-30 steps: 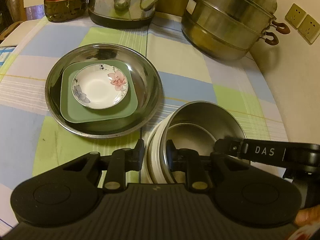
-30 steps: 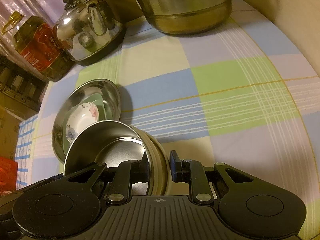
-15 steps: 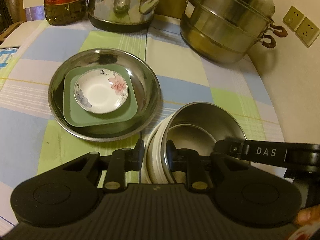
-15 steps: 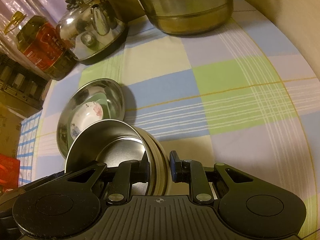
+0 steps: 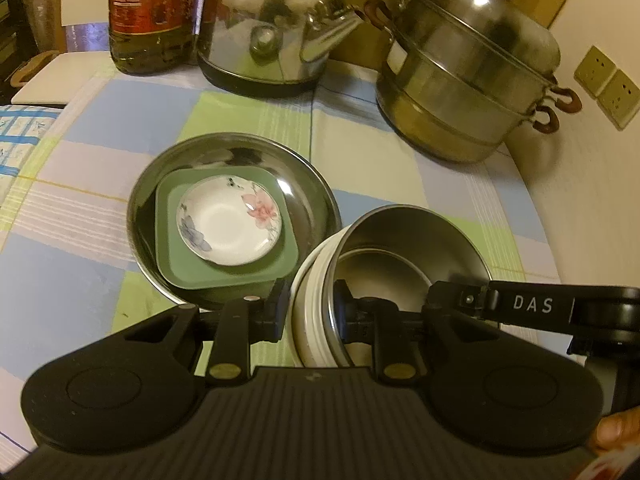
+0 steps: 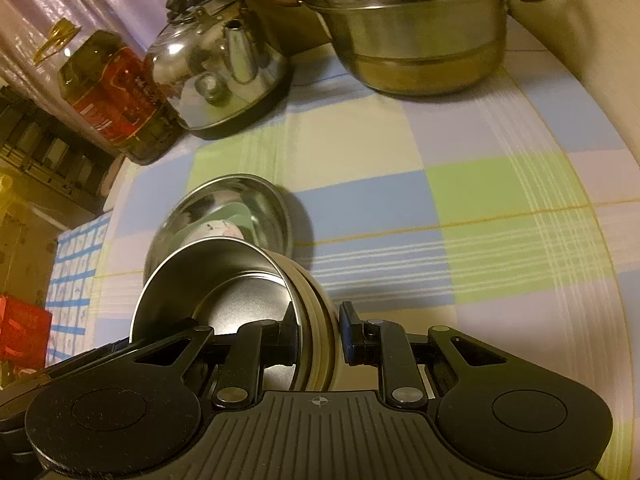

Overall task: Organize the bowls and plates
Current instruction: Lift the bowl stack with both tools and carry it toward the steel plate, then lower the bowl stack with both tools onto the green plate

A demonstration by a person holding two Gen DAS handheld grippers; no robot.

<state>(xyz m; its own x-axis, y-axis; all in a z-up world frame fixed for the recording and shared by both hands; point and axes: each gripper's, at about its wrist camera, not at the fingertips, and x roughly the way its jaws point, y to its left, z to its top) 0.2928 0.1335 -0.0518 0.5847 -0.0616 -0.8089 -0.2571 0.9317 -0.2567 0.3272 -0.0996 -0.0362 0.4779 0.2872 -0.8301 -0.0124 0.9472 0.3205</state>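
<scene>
Your left gripper (image 5: 308, 307) pinches the near-left rim of the bowl stack (image 5: 404, 256), one pad outside the cream wall, the other inside the steel bowl. Your right gripper (image 6: 319, 328) grips the opposite rim the same way, and its black arm crosses the left view at 3 o'clock. The stack is tilted, its mouth turned toward the left camera, and I cannot tell whether its base touches the cloth.

In the left view, at 11 o'clock from the grip, the steel pan (image 5: 320, 184) sits just beside the stack's rim. Inside it lies a green square plate (image 5: 176, 264), and on that a flowered saucer (image 5: 228, 224).

At 1 to 3 o'clock in the right view you have a broad bare stretch of checked tablecloth (image 6: 480, 208) running out to its curved edge, where the pale wall (image 5: 580, 184) with two sockets (image 5: 608, 84) begins.

Along the far edge stand an oil bottle (image 5: 150, 12) at 10 o'clock, a steel kettle (image 5: 268, 32) at 12 and a tiered steamer pot (image 5: 468, 80) at 1, all well apart from the stack.
</scene>
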